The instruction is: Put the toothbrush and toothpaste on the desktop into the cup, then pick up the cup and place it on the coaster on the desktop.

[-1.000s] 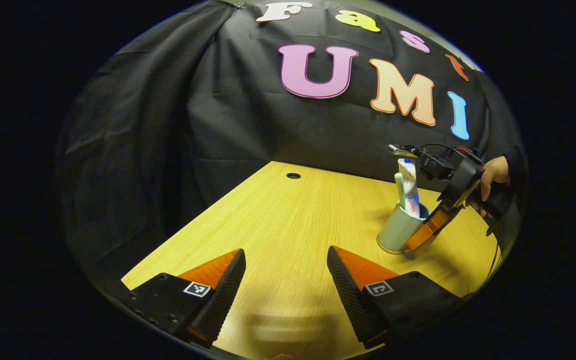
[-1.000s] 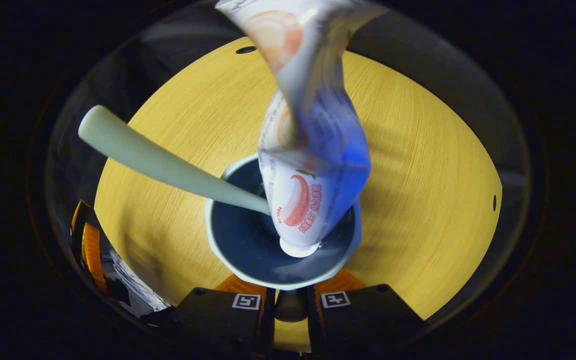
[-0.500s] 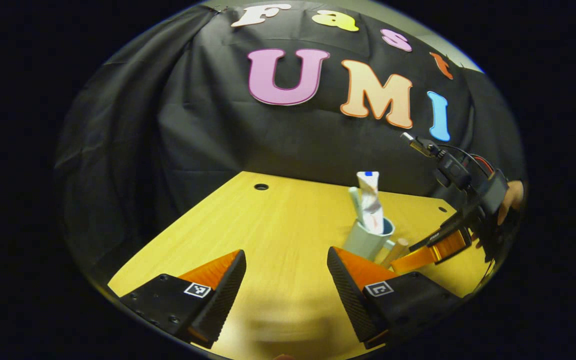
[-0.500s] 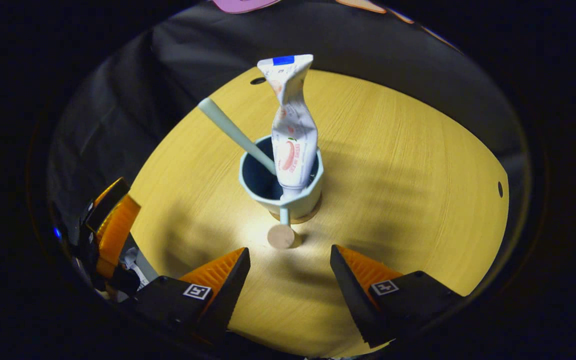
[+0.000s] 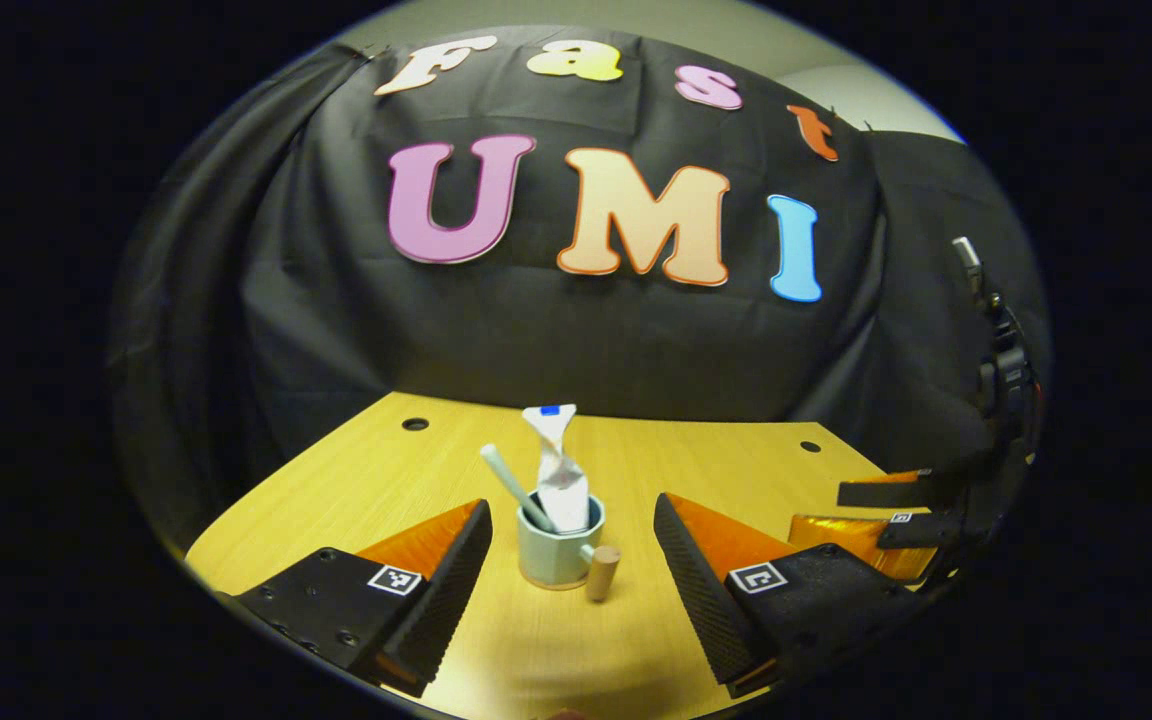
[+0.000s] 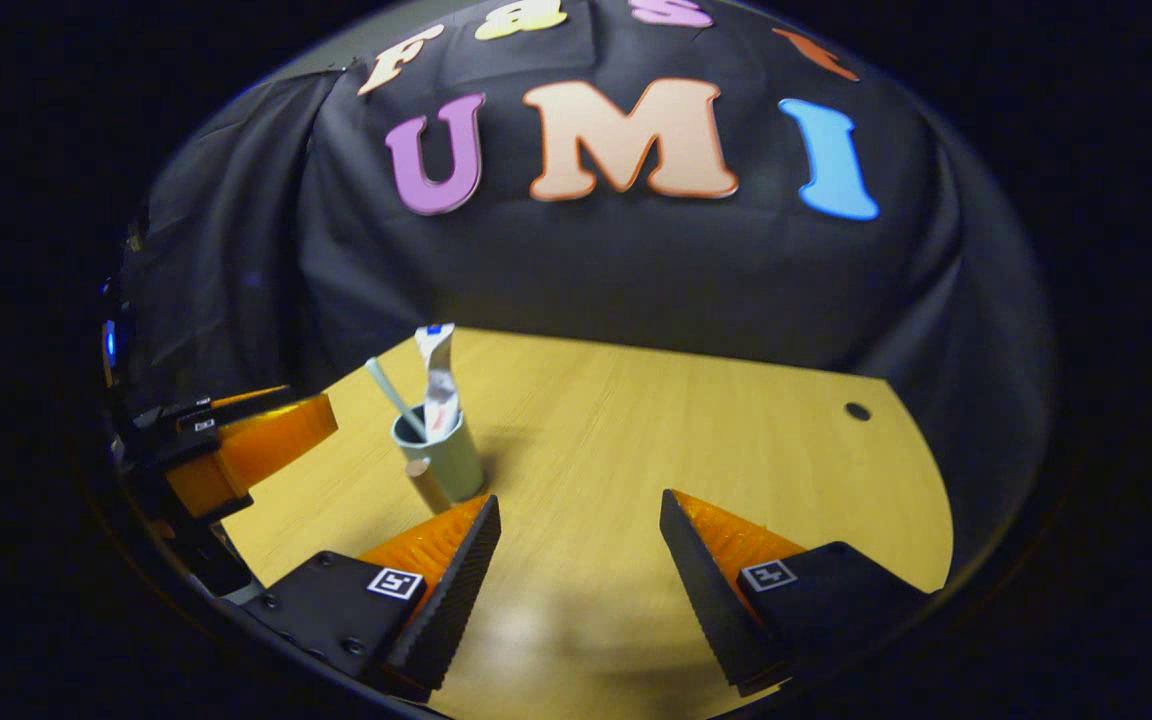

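A pale green cup (image 5: 554,548) stands upright on the wooden desktop (image 5: 716,460), with a thin tan coaster (image 5: 548,585) showing under its base. A white toothpaste tube (image 5: 558,470) and a pale green toothbrush (image 5: 514,487) stick out of it. A wooden-ended handle (image 5: 601,574) juts from its side. My left gripper (image 5: 572,590) is open, with the cup just beyond its fingertips. My right gripper (image 6: 576,580) is open and holds nothing; the cup (image 6: 448,455) with the toothpaste tube (image 6: 438,380) and toothbrush (image 6: 391,395) stands to its front left.
The right gripper (image 5: 861,510) hovers at the desktop's right edge in the left gripper view. The left gripper (image 6: 266,425) is at the left edge in the right gripper view. Small round holes (image 5: 415,424) (image 6: 857,411) mark the desktop near the black cloth wall.
The right gripper opened off the cup's handle and drew back to the right. The left gripper swung round to face the cup. The cup now stands alone.
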`<state>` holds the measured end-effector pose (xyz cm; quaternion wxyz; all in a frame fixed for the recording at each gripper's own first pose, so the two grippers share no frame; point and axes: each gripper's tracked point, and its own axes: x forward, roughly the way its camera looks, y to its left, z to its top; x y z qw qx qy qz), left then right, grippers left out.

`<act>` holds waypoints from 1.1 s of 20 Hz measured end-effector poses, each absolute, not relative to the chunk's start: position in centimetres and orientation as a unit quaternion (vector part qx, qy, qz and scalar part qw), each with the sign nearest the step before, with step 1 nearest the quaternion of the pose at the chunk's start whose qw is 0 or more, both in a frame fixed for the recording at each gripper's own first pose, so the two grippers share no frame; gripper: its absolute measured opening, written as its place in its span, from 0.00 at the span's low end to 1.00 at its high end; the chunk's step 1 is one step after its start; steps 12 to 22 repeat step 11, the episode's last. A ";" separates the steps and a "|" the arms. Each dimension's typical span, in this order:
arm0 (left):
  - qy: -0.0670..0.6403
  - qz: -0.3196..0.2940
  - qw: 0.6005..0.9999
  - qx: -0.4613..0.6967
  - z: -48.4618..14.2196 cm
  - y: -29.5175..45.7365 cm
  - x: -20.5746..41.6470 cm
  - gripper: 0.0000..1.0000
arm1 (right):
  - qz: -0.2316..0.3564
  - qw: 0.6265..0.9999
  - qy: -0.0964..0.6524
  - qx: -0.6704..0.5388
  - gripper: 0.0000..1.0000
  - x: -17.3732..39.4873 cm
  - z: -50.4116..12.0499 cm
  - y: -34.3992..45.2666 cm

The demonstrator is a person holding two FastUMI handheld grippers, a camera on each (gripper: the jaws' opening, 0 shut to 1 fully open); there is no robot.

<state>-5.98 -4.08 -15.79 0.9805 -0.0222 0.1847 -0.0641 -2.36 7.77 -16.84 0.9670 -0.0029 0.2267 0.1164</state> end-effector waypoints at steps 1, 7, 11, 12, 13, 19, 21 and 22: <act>0.173 -0.063 0.983 -0.006 -14.7 -4.7 -6.0 0.95 | 0.106 0.975 0.195 0.000 0.99 -2.5 -15.2 6.6; 0.121 -0.063 0.990 0.014 -8.8 -6.1 -6.3 0.96 | 0.034 0.995 0.090 0.027 0.99 -2.9 -8.1 2.1; 0.087 -0.065 0.994 0.024 -6.1 -5.2 -6.1 0.95 | 0.018 0.997 0.069 0.020 0.99 -3.6 -6.0 1.5; 0.087 -0.065 0.994 0.024 -6.1 -5.2 -6.1 0.95 | 0.018 0.997 0.069 0.020 0.99 -3.6 -6.0 1.5; 0.087 -0.065 0.994 0.024 -6.1 -5.2 -6.1 0.95 | 0.018 0.997 0.069 0.020 0.99 -3.6 -6.0 1.5; 0.087 -0.065 0.994 0.024 -6.1 -5.2 -6.1 0.95 | 0.018 0.997 0.069 0.020 0.99 -3.6 -6.0 1.5; 0.087 -0.065 0.994 0.024 -6.1 -5.2 -6.1 0.95 | 0.018 0.997 0.069 0.020 0.99 -3.6 -6.0 1.5; 0.087 -0.065 0.994 0.024 -6.1 -5.2 -6.1 0.95 | 0.018 0.997 0.069 0.020 0.99 -3.6 -6.0 1.5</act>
